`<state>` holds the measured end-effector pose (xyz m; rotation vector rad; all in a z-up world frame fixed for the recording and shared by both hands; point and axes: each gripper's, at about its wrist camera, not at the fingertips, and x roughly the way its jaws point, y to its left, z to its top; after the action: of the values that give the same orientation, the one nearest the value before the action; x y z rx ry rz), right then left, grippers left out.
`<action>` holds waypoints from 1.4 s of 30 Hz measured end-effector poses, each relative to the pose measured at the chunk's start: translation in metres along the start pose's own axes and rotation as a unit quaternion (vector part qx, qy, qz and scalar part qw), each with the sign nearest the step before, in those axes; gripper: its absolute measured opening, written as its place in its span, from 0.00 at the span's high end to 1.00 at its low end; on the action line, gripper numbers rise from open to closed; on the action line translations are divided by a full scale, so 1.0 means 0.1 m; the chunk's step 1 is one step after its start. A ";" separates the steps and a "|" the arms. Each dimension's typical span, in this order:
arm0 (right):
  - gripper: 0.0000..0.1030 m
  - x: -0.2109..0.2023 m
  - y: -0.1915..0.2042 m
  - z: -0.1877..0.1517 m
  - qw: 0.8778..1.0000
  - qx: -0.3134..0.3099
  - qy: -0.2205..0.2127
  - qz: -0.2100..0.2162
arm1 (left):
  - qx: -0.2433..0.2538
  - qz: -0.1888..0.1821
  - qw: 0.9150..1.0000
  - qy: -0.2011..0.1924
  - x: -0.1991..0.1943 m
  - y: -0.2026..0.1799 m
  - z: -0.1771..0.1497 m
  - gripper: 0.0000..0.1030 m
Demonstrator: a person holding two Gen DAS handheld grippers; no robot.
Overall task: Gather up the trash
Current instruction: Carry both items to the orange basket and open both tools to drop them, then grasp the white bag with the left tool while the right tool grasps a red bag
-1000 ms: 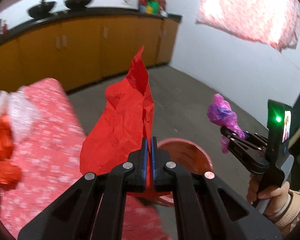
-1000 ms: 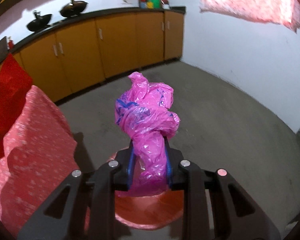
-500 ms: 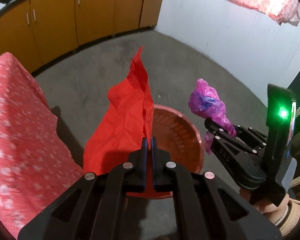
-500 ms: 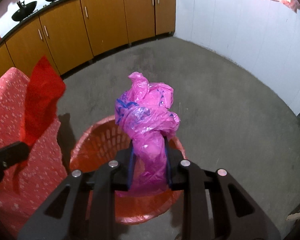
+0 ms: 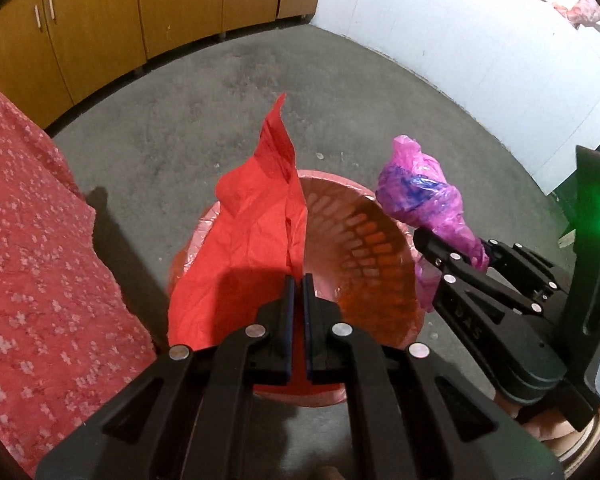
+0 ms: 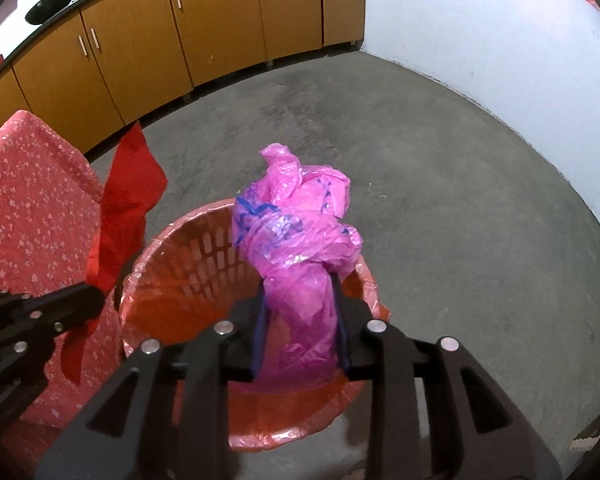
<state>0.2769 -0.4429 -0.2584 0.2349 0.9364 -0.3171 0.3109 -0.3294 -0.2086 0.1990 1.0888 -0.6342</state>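
My left gripper (image 5: pixel 297 280) is shut on a crumpled red paper sheet (image 5: pixel 252 240) and holds it above the left side of an orange-red slotted trash basket (image 5: pixel 364 240) on the floor. My right gripper (image 6: pixel 300 280) is shut on a wadded pink plastic bag (image 6: pixel 296 240) with blue print, held over the same basket (image 6: pixel 180 256). The right gripper with the pink bag (image 5: pixel 420 196) shows at the right of the left wrist view. The red paper (image 6: pixel 128 200) shows at the left of the right wrist view.
A table with a red flowered cloth (image 5: pixel 32 248) stands just left of the basket. Orange cabinets (image 6: pixel 172 40) line the far wall, with a white wall (image 6: pixel 480 40) on the right. The grey concrete floor (image 6: pixel 440 200) lies around the basket.
Both grippers have tilted down and moved in over the basket, carrying the red paper and pink bag. The basket now sits closer and fuller in both views.
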 end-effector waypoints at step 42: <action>0.53 -1.68 1.76 0.57 0.968 -0.113 -0.140 0.172 | -0.141 0.099 0.964 -0.202 -2.48 1.47 -0.65 0.70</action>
<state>0.2911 -0.2706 -0.0780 0.1343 0.6297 0.0775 0.2686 -0.0863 -0.0448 -0.0681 0.7403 -0.3142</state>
